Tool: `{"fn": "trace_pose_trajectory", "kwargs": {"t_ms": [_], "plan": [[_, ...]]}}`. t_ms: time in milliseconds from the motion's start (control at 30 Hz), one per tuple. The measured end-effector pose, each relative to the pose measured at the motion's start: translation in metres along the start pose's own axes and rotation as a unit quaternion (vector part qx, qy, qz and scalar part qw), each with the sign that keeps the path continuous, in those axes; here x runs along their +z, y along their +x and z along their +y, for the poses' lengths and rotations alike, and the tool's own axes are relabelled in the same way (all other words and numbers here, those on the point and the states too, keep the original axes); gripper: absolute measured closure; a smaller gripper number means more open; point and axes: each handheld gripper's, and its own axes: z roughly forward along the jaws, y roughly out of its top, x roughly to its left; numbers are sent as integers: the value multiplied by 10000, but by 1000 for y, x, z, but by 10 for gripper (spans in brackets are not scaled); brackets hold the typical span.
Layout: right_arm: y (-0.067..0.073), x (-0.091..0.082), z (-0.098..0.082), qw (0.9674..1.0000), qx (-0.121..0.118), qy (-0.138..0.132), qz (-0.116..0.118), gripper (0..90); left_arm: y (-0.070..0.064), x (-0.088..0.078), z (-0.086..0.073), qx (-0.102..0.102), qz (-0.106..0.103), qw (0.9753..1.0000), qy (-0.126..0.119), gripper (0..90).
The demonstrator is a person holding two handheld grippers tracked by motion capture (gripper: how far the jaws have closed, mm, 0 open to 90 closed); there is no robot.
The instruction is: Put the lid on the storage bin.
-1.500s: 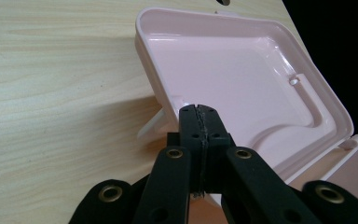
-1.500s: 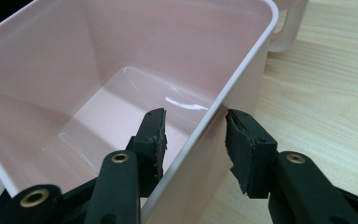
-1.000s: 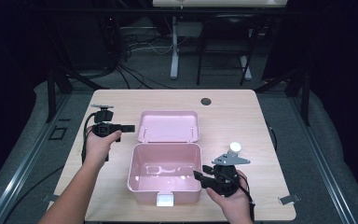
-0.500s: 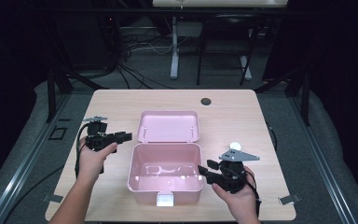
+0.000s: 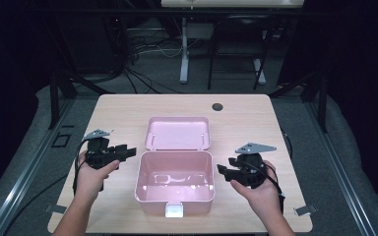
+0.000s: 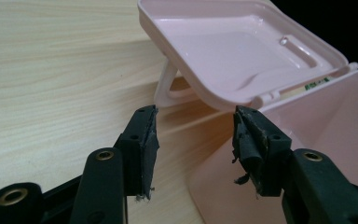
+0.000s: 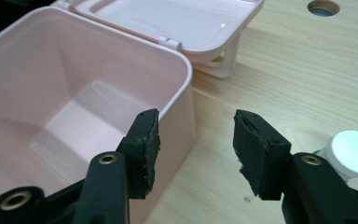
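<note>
Box (image 5: 174,182) sits mid-table, lid (image 5: 178,132) flipped back. Left gripper (image 5: 126,152) has pulled back from the lid, right gripper (image 5: 222,170) off the box wall — both just opened wide, nothing held.

Black hand-held gripper (image 5: 128,153), brass-ringed screws

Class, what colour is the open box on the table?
Pale pink box, seen best in the high view.

Surface (image 5: 128,110): we see pale wood grain.
Hole (image 5: 217,106): at one o'clock on it.
White cap (image 7: 353,150): at four o'clock.
</note>
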Motion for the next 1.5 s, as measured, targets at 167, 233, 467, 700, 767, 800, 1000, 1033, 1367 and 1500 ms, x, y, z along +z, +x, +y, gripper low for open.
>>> {"fn": "trace_pose_trajectory", "kwargs": {"t_ms": [167,233,467,700,767,800,1000,1033,1367,1500], "plan": [[-5,-2,12,9994,-179,259,-111,477,2,6,-7,79,17,9998,185,489],[-8,-2,18,9991,-206,350,-149,469,2,6,-8,29,-61,9997,215,483],[-22,4,34,9958,-304,790,-336,449,2,0,-7,32,-94,9998,180,483],[-37,16,43,9895,-270,1347,-451,438,4,-13,-5,-40,-79,10000,43,483],[-41,19,46,9867,-243,1524,-516,436,4,-15,-4,-59,-76,10000,-12,483],[-43,21,47,9854,-248,1587,-560,436,5,-15,-4,-66,-78,9999,-22,483],[-55,32,52,9760,-174,2068,-654,430,6,-14,-5,-62,-88,9999,28,482],[-57,34,52,9739,-159,2161,-669,430,5,-13,-5,-70,-88,9999,20,482],[-73,48,56,9588,99,2731,-770,407,4,-14,-4,-44,-131,9999,11,480],[-79,51,57,9548,157,2848,-838,396,5,-14,-5,-74,-123,9999,15,480]]}}
